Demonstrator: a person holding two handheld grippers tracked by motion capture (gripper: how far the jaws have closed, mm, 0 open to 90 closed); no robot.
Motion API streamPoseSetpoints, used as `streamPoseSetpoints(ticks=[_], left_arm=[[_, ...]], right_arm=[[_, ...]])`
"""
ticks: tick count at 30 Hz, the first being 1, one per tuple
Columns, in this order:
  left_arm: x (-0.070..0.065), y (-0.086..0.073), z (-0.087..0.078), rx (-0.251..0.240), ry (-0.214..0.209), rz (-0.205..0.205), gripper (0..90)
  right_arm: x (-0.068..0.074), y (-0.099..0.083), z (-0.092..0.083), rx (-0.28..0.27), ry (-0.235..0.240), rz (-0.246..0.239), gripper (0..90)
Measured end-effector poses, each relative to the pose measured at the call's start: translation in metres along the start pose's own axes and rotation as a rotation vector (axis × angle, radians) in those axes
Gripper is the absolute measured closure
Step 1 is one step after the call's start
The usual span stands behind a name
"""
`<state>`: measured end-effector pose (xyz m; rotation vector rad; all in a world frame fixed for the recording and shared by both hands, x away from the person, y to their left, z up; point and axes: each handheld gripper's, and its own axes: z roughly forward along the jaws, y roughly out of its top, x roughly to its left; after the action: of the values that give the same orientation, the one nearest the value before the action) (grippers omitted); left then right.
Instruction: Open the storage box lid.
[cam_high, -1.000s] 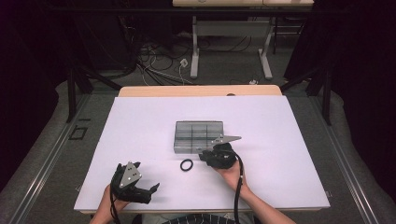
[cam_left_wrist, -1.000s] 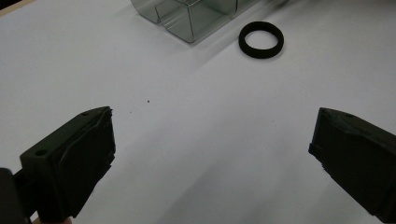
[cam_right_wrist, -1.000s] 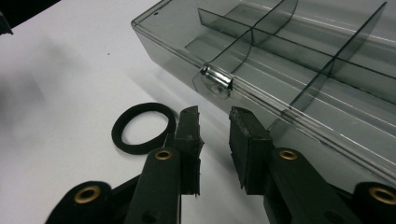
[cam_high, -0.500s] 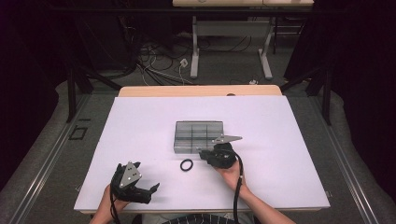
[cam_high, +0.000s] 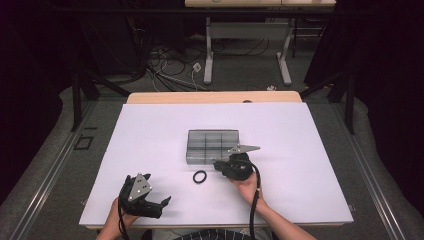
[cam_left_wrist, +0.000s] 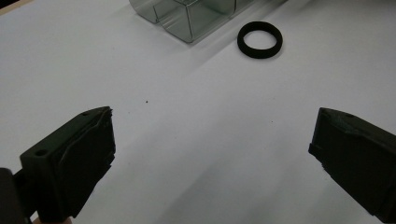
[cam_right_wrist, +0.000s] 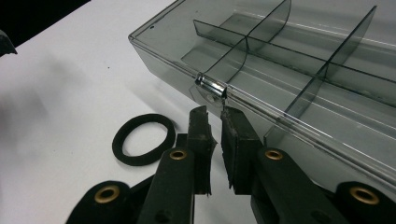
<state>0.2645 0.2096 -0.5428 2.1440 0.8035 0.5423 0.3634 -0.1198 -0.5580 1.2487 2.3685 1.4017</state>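
clear divided box (cam_high: 212, 146), mid-table, lid down | right gripper (cam_right_wrist: 214, 112): jaws just closing, nearly together at box's front latch (cam_right_wrist: 211, 87), nothing between | black ring (cam_right_wrist: 143, 138) on the table, beside them | left gripper (cam_left_wrist: 210, 154): jaws wide apart, near table's front edge

right gripper (cam_right_wrist: 215, 112): nearly closed, empty | at box (cam_right_wrist: 299, 70) latch (cam_right_wrist: 211, 87) | ring (cam_right_wrist: 142, 138) beside

Glossy clear-plastic box (cam_right_wrist: 299, 60), matt ring (cam_right_wrist: 142, 138)
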Motion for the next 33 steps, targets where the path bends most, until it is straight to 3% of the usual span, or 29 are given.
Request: streamPoseSetpoints(ticks=[8,33], left_arm=[[0.0003,-0.0001,0.0000,-0.002,-0.003,-0.005,0.0],[0.0007,-0.0006,-0.0004,-0.009,0.002,-0.008,0.0]], right_arm=[[-0.0015,-0.0011,0.0016,-0.024,0.006,-0.003,83.1],[-0.0013,-0.0007,0.0010,-0.012,0.001,-0.011,83.9]])
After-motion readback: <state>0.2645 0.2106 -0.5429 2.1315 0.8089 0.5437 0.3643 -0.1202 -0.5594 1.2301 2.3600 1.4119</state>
